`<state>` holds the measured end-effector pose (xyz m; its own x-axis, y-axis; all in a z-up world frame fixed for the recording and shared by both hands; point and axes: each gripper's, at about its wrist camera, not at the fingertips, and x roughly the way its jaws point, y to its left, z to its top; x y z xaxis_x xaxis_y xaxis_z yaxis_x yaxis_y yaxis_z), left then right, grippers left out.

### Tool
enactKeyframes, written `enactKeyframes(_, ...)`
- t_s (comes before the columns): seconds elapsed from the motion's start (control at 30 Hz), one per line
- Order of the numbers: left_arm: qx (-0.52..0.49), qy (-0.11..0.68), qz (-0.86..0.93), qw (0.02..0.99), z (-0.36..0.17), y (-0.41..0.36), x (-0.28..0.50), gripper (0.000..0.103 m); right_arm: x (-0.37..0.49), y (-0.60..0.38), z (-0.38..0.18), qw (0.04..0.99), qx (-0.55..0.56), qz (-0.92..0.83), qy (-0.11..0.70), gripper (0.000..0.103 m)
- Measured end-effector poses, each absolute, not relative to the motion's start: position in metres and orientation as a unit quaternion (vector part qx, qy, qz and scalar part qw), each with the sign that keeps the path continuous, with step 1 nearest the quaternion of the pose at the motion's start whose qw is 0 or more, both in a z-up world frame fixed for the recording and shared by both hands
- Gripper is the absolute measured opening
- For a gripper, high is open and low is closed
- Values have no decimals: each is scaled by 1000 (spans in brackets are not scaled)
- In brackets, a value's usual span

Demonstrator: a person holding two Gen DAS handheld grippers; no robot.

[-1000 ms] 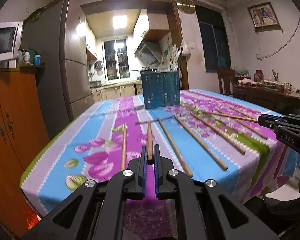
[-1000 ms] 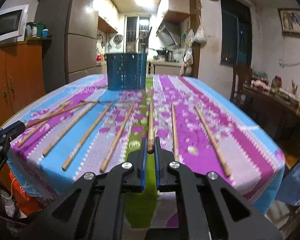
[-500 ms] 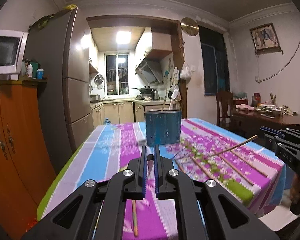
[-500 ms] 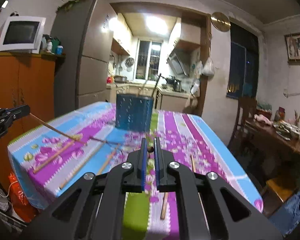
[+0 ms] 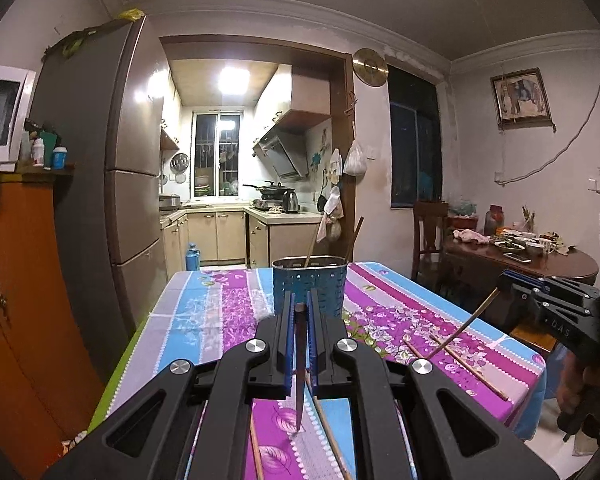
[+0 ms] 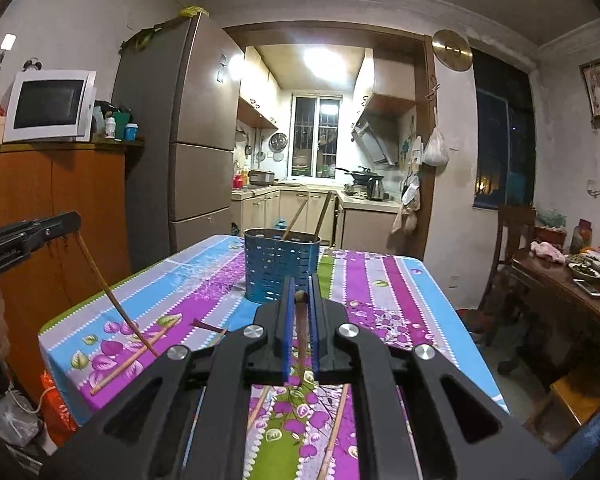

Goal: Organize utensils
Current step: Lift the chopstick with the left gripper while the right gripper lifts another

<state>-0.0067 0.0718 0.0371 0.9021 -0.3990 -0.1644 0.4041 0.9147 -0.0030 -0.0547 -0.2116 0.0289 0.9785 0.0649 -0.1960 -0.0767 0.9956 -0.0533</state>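
Now both grippers — the left gripper (image 5: 300, 312) and the right gripper (image 6: 300, 298) — are squeezed tight on one chopstick each, up above the table (image 5: 204, 320), near the blue holder (image 5: 310, 284).

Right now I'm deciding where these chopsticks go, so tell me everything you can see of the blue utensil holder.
The blue utensil holder is an oval-looking tub, apparently metal, painted blue, its wall pierced with rows of small holes and its rim bare and darker. It stands upright on the flowered tablecloth, toward the table's far end, straight ahead of both cameras. Two wooden chopsticks already lean inside it, sticking out above the rim. Nothing else touches it.
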Motion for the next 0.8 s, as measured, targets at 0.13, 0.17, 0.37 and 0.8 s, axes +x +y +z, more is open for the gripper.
enactKeyframes(0.13,2,93,-221,971,46,74,3,7,-51,-212,37,994,-23,49,98,5)
enactKeyframes(0.17,-4,100,-224,969,47,75,6,7,-49,-212,39,993,-21,53,100,5)
enactKeyframes(0.37,-6,112,-224,968,54,74,14,7,-42,-214,46,992,-4,69,109,5)
enactKeyframes(0.8,20,116,-211,970,56,62,26,7,-38,-217,59,991,1,70,110,5)
